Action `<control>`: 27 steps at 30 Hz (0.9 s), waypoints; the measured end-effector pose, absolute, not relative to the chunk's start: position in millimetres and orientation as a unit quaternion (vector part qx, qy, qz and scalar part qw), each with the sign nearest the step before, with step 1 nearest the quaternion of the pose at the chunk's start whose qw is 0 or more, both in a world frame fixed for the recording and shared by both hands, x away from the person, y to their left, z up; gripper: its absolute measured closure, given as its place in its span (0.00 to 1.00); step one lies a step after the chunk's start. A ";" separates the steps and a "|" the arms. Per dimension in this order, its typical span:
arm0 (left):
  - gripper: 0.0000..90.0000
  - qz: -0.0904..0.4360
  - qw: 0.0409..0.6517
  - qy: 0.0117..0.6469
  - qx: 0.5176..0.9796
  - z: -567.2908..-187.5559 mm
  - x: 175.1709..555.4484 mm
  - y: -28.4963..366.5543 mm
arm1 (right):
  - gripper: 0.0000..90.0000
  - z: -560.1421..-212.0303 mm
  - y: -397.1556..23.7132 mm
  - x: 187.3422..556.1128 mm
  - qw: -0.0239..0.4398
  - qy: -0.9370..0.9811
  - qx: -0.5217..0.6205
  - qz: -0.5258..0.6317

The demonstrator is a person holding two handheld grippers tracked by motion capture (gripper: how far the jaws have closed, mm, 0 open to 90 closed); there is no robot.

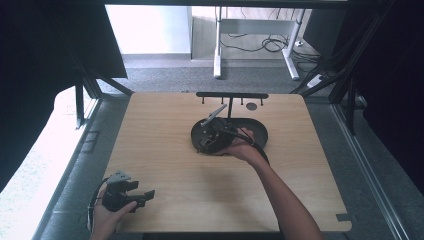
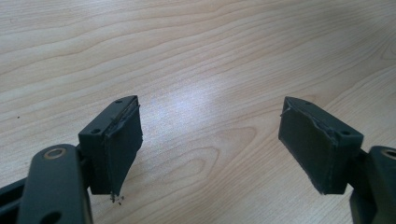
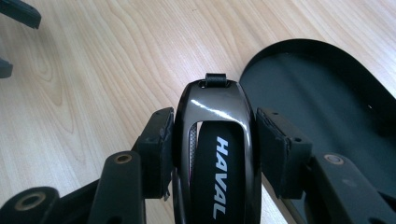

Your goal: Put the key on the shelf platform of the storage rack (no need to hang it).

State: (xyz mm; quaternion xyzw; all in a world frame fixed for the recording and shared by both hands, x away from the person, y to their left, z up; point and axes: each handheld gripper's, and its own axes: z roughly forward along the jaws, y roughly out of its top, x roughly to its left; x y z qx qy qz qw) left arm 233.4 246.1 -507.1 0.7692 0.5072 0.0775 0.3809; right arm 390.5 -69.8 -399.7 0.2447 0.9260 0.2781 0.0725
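Observation:
My right gripper [image 3: 215,126] is shut on a glossy black car key fob [image 3: 215,168] marked HAVAL, its pads pressing on both sides of the fob. A small loop sticks out of the fob's far end. In the high view this gripper [image 1: 207,139] hovers over the left end of a black oval tray [image 1: 259,131], whose bare floor [image 3: 322,88] lies just right of the fob. My left gripper [image 1: 141,190] rests at the table's near left corner. Its jaws [image 2: 210,140] stand wide open over bare wood with nothing between them.
A black rack [image 1: 232,95] with small hooks stands on a post at the table's far edge, behind the tray. A dark round spot [image 1: 251,106] lies beside it. The wooden table [image 1: 165,150] has bare room at left and front.

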 end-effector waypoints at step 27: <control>0.24 0.073 0.377 0.508 0.771 -509.4 234.3 245.5 | 0.55 -396.1 -99.7 413.5 0.079 0.910 0.293 0.282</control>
